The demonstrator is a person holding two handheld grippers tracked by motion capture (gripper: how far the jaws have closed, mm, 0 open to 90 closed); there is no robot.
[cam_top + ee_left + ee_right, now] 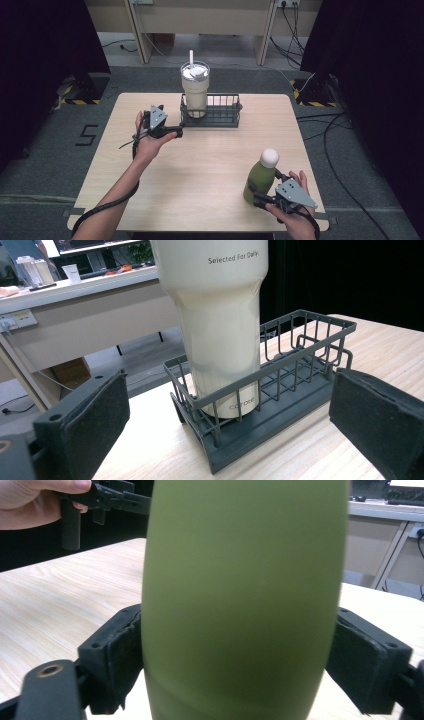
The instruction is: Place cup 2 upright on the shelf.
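Nearest the person, by the near right corner of the tabletop (200, 170), the right claw (263, 196) is closed around the lower body of a green bottle (260, 181). In the right gripper view its two black pads press against either side of the bottle's (245, 600) rounded green wall, so the bottle is gripped between them. The bottle stands upright on the wood, close to the right edge and a little back from the near edge, with its round white cap (269, 157) on top. The right hand (295, 210) wraps the gripper body from below, at the near edge.

Farther back, toward the far left part of the tabletop, the left claw (176, 133) hangs above the wood with its jaws spread wide and nothing between them. In the left gripper view the pads stand at the two lower corners, well apart, and the basket lies in the gap beyond them without touching either. The left hand (146, 142) holds this gripper just left of the basket's left end.

At the far edge, near its middle, sits a dark wire basket (220, 119), long side along that edge. A tall cream tumbler (194, 90) stands upright in the basket's left end, with a white straw (191, 57) rising from its lid. The rest of the basket (300, 355) is bare.
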